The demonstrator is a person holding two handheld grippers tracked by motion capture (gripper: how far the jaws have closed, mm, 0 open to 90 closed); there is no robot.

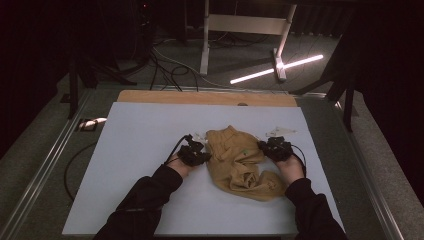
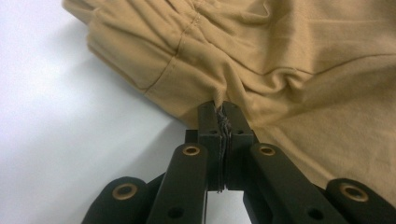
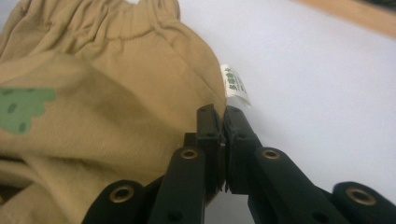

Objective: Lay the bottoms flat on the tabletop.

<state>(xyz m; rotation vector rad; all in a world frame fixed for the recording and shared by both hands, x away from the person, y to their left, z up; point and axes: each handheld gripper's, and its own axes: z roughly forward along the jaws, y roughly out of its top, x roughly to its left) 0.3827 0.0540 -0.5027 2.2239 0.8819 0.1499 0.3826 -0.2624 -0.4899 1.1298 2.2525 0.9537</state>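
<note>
The left gripper [image 1: 196, 153] is clamped on the hem of tan shorts [image 1: 239, 162] lying rumpled between both tools on the white table [image 1: 135, 150], legs trailing toward the person. The right gripper [image 1: 274, 148] pinches the opposite edge. Its own view reveals a white tag [image 3: 235, 85] and green patch [image 3: 23, 107].

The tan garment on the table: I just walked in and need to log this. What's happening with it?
A person works a crumpled tan garment on the white table with two handheld grippers. The left gripper is shut on a pinch of fabric at one edge. The right gripper is closed at the opposite edge, beside a white label; whether it grips cloth is unclear.
</note>
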